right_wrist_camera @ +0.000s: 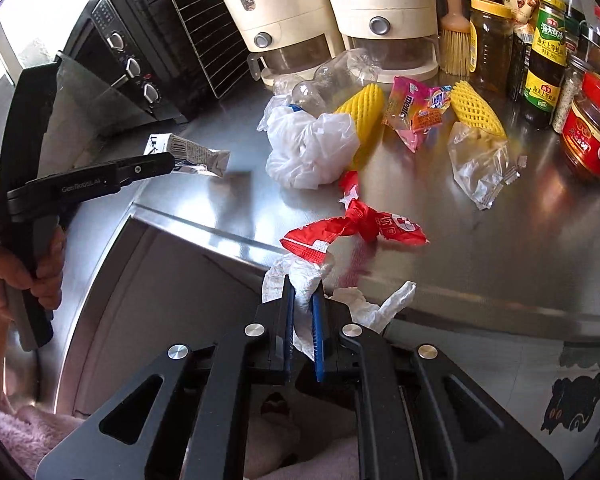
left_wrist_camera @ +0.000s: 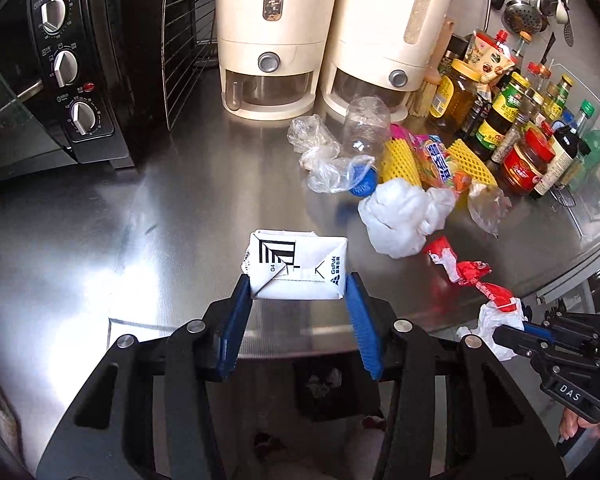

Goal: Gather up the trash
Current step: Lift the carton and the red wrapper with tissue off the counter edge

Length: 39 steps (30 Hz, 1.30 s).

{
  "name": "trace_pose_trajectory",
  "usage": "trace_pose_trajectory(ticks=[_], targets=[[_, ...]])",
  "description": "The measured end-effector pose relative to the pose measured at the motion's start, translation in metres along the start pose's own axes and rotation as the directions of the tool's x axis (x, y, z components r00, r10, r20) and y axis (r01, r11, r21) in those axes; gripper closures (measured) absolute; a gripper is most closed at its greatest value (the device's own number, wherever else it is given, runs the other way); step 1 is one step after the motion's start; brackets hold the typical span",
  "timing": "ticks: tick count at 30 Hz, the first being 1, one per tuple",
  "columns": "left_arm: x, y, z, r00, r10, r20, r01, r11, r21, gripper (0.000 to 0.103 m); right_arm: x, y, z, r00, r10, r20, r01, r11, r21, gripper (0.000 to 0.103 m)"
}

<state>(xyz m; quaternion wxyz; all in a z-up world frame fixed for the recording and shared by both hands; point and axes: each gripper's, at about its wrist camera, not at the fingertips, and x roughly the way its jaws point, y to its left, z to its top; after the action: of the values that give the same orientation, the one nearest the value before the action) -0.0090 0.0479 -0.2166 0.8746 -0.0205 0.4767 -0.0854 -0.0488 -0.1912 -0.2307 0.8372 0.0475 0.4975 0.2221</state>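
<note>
Left wrist view: the left gripper (left_wrist_camera: 299, 286) is clenched on a flattened white carton (left_wrist_camera: 298, 266), its blue fingers (left_wrist_camera: 242, 312) pressing the carton's two sides, above the steel counter (left_wrist_camera: 140, 220). Far right of the carton lies the rest of the trash: a white plastic bag (left_wrist_camera: 404, 216), a clear bottle (left_wrist_camera: 364, 132) with a blue cap, crumpled clear film (left_wrist_camera: 314, 152), two pieces of yellow foam net (left_wrist_camera: 396, 158), a bright candy wrapper (left_wrist_camera: 436, 158) between them, and a red wrapper (left_wrist_camera: 472, 274) near the counter's edge. At the right edge the right gripper (left_wrist_camera: 512, 326) grips a crumpled white paper (left_wrist_camera: 496, 320). A black oven (left_wrist_camera: 72, 68) stands far left, two cream dispensers (left_wrist_camera: 340, 32) at the back, sauce bottles (left_wrist_camera: 520, 132) far right. Below the fingers a dark bin (left_wrist_camera: 324, 392) shows, past the counter edge.

Right wrist view: the right gripper (right_wrist_camera: 304, 292) is clamped tight on the crumpled white paper (right_wrist_camera: 300, 280), which hangs out either side of the blue fingers (right_wrist_camera: 319, 320) at the counter's near edge. The red wrapper (right_wrist_camera: 356, 228) lies just beyond it, touching the paper. Farther off sit the white plastic bag (right_wrist_camera: 312, 148), yellow foam net (right_wrist_camera: 364, 112), candy wrapper (right_wrist_camera: 416, 112) and a clear wrapper (right_wrist_camera: 480, 164). At left, a hand (right_wrist_camera: 32, 268) holds the left gripper (right_wrist_camera: 172, 162), which carries the carton (right_wrist_camera: 196, 154) above the counter (right_wrist_camera: 500, 248).
</note>
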Motion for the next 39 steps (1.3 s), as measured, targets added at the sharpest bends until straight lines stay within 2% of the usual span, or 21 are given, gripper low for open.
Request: trace_pose_trajectory(ticks=[6,10,20,39], targets=[[-0.02,-0.015,-0.023,1.0,-0.011,-0.006,0.011,1.0,0.015,0.058,-0.004,-0.002,-0.016,1.0,-0.015,-0.022,0.015,1.0,0.021,0.094],[-0.029,-0.027,-0.035,1.0,-0.026,-0.009,0.026,0.999,0.025,0.058,-0.017,-0.006,-0.023,0.998,-0.055,0.027,0.053,0.997,0.047,0.094],[-0.04,-0.048,-0.058,0.998,-0.059,-0.03,0.06,0.997,0.055,0.058,-0.016,-0.021,-0.038,0.998,-0.063,-0.007,0.064,0.993,0.099,0.094],[-0.039,-0.054,-0.069,0.994,-0.086,-0.06,0.09,0.994,0.058,0.058,-0.011,-0.016,-0.041,0.998,-0.053,-0.028,0.056,0.994,0.09,0.094]])
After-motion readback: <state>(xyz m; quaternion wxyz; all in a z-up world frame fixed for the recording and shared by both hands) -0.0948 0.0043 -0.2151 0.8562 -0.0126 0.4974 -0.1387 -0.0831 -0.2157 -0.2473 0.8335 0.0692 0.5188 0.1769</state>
